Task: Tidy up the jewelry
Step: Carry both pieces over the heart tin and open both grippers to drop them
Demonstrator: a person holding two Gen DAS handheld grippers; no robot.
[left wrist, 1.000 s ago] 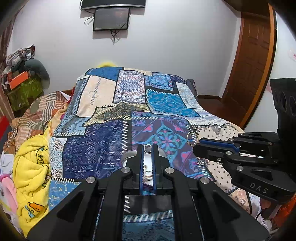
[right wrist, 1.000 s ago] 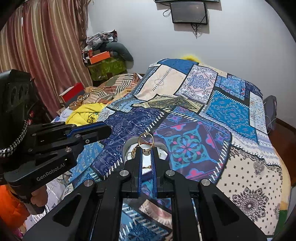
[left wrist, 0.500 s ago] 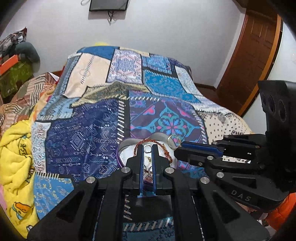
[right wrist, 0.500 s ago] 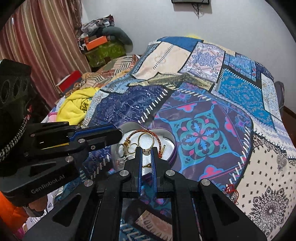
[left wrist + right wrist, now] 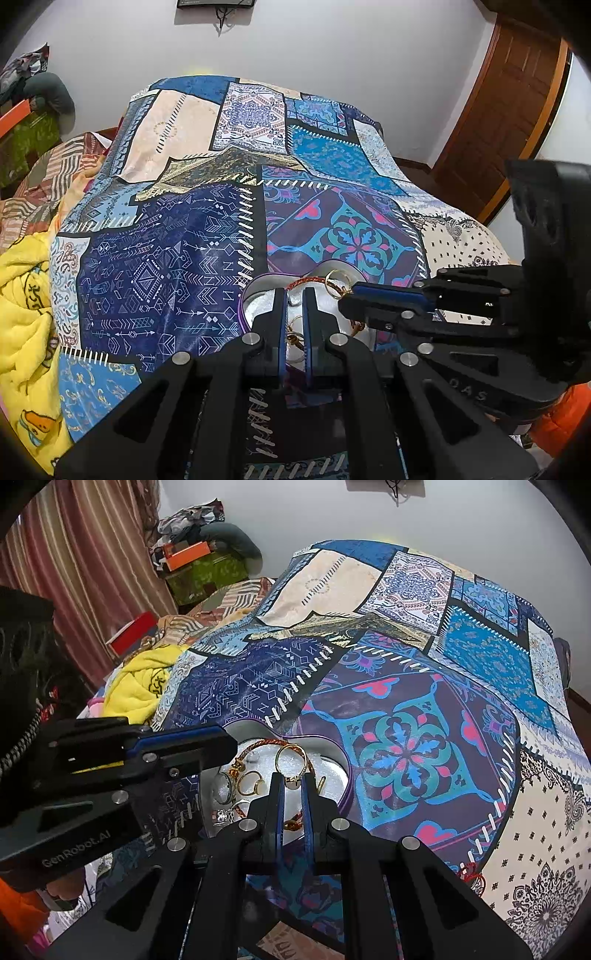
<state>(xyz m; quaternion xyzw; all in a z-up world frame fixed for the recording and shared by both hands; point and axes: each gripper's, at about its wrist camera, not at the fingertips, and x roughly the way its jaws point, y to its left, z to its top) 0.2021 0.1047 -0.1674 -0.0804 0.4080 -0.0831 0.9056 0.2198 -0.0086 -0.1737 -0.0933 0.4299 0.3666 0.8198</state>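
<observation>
A heart-shaped tin with a purple rim lies open on the patchwork bedspread; it also shows in the left wrist view. Inside lie a braided bracelet, a gold ring with a pale stone and other small pieces. My right gripper is shut on a gold ring by its setting, just above the tin. My left gripper is nearly shut with nothing clearly between its fingers, low over the tin's near side, left of the right gripper.
A small red cord piece lies on the bedspread to the right. A yellow blanket and clutter sit at the bed's left. A wooden door stands at the right.
Both grippers have come down and forward toward the tin. The gold ring in the right gripper has dropped from above the tin to just over its contents.
</observation>
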